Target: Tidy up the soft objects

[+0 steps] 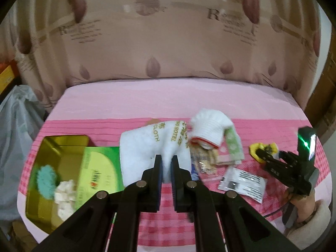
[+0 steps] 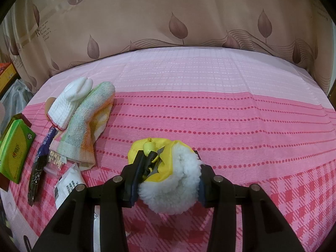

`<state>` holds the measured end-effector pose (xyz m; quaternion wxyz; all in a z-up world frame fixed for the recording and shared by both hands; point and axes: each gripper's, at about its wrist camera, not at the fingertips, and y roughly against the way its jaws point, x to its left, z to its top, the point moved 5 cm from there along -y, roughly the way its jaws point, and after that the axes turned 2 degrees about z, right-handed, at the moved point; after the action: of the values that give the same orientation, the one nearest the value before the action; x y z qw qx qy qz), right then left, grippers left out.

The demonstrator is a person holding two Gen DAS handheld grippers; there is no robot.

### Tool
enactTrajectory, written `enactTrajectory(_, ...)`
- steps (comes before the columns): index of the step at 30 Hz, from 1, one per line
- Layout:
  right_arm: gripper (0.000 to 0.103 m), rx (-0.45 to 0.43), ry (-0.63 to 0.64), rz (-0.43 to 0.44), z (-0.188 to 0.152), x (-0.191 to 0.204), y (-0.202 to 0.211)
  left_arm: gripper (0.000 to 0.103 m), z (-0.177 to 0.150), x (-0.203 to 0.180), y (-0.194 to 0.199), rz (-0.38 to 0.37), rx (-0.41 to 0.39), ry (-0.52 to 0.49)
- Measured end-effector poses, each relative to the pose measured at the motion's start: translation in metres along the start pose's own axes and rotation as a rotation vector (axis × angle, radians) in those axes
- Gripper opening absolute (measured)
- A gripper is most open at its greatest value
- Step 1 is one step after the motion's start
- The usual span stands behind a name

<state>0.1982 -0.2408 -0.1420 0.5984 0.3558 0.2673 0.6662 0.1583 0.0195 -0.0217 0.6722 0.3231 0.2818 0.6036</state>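
My left gripper [image 1: 166, 163] pinches the white hotel cloth [image 1: 147, 145], lifted beside the gold tin [image 1: 54, 147] where 2 soft items sit, while my right gripper [image 2: 166, 174] clamps the yellow fleecy pouch [image 2: 170, 180] for sorting.

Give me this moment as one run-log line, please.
left gripper: shut on white hotel cloth | right gripper: shut on yellow fluffy pouch | gold tin: open, holds soft items
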Motion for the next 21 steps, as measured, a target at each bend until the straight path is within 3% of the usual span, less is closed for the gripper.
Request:
enactTrajectory(8,0.04,0.0,0.001,-0.001,0.0,0.0,0.0,0.007,0.003,0.064,0.008,0.097,-0.016,0.075)
enactTrajectory(21,0.04,0.001,0.003,-0.004,0.0,0.0,0.0,0.007,-0.013,0.167,-0.006,0.257,0.031,0.187)
